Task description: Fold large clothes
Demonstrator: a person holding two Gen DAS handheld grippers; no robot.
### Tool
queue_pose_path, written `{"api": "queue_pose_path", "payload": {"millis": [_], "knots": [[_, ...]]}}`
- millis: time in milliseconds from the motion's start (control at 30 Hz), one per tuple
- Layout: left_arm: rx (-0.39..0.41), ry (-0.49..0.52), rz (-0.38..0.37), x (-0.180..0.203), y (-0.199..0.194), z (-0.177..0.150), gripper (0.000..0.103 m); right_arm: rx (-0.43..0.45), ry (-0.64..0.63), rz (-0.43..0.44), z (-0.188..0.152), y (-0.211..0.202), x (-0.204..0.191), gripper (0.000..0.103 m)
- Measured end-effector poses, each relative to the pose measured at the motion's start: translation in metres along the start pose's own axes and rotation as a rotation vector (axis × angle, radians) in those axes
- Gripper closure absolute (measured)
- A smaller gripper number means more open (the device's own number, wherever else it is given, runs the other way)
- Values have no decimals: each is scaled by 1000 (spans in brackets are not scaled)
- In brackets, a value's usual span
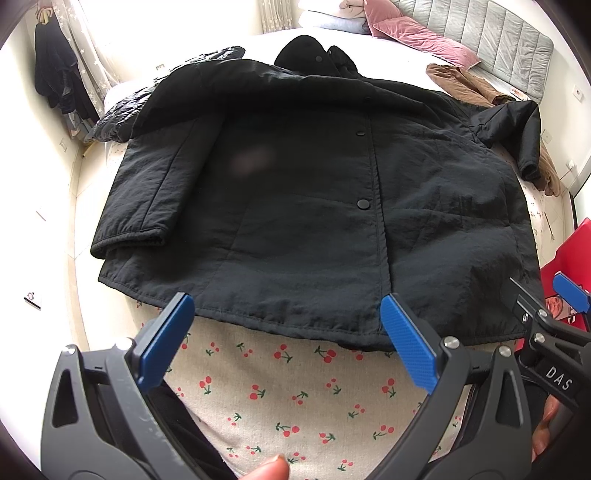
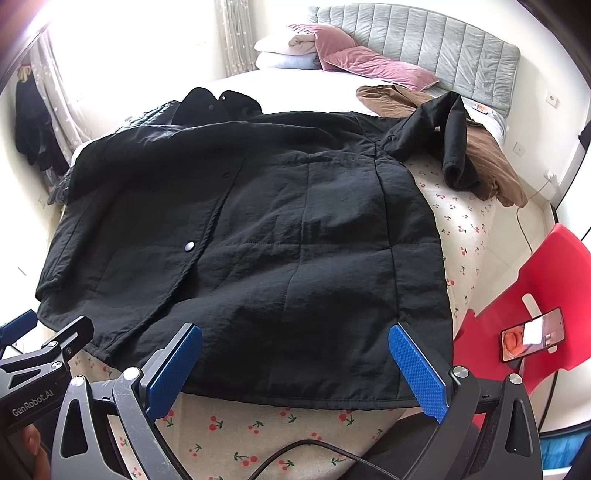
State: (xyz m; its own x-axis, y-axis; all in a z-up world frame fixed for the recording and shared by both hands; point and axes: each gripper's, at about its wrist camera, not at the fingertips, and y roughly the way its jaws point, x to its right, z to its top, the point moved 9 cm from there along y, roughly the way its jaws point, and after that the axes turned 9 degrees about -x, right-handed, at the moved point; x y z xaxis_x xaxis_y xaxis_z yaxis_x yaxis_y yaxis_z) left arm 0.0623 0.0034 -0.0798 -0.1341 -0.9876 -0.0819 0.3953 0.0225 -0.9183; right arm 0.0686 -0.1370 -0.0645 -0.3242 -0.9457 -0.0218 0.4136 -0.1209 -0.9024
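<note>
Home bedroom: bed [image 2: 465, 236] with padded headboard [image 2: 443, 40], pillows [image 2: 369, 62], curtains [image 2: 236, 33].

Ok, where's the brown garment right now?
The brown garment lies at the bed's far right in both views, near the pink pillow, with the black coat's right sleeve draped over it.
</note>
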Motion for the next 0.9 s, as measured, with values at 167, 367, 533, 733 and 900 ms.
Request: {"api": "queue_pose_path", "payload": {"millis": [167, 367, 533, 733, 900], "knots": [[0, 0, 1, -1, 0, 0, 2, 1, 2, 0, 0, 0, 0, 1], [0, 0, 2, 0, 0, 0, 2, 1, 0, 0, 0, 0, 0, 1], [0, 2, 4, 1, 0, -1, 2, 1, 1, 1, 0, 0, 0, 1], [7, 10, 15, 2, -2, -2, 2, 0, -10, -2, 1, 1, -1, 1], [11, 16, 25, 1, -1, 0, 2, 8, -19, -4, 6, 0, -4, 1]]}}
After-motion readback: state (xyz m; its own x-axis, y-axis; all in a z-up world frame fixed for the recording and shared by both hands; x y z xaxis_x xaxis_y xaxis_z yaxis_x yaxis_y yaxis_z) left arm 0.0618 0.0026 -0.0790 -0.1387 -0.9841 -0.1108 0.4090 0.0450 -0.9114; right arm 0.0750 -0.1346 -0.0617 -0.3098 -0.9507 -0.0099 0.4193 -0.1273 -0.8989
